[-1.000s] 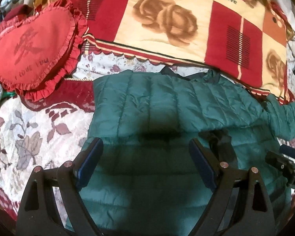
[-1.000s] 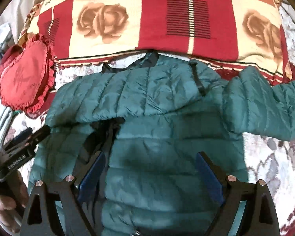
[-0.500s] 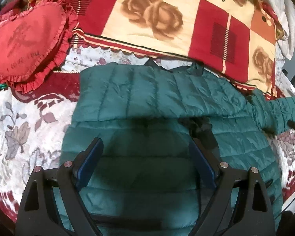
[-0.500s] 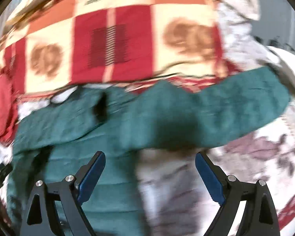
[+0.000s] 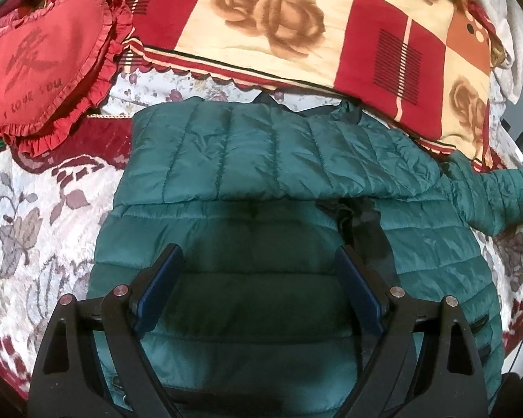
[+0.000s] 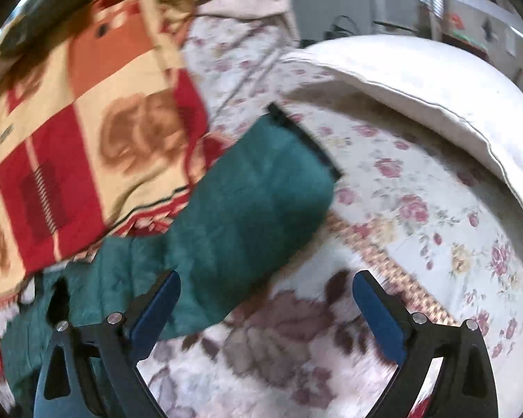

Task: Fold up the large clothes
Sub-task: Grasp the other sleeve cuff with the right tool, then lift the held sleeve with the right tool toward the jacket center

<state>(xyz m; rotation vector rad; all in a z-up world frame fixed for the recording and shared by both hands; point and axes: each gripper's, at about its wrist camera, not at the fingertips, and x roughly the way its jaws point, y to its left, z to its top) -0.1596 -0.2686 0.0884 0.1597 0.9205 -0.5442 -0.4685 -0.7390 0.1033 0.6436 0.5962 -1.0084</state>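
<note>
A dark green quilted puffer jacket [image 5: 268, 230] lies flat on a floral bedspread [image 5: 35, 209]. Its left sleeve [image 5: 247, 153] is folded across the chest. Its right sleeve [image 5: 491, 195] stretches out to the right. My left gripper [image 5: 258, 278] is open and empty, hovering over the jacket's lower body. In the right wrist view my right gripper [image 6: 266, 301] is open and empty above the bedspread [image 6: 261, 341], just below the outstretched sleeve [image 6: 254, 202], whose cuff [image 6: 303, 139] points up and right. That view is blurred by motion.
A red heart-shaped cushion [image 5: 42, 62] sits at the far left. A red and cream rose-patterned blanket [image 5: 296, 24] lies behind the jacket, also in the right wrist view [image 6: 87, 132]. A white pillow [image 6: 436, 80] lies at the right on a rose-print sheet [image 6: 418, 209].
My right gripper has swung right, from over the jacket's body to over the bedspread by the outstretched sleeve. My left gripper has pulled back slightly. Both stay open.
</note>
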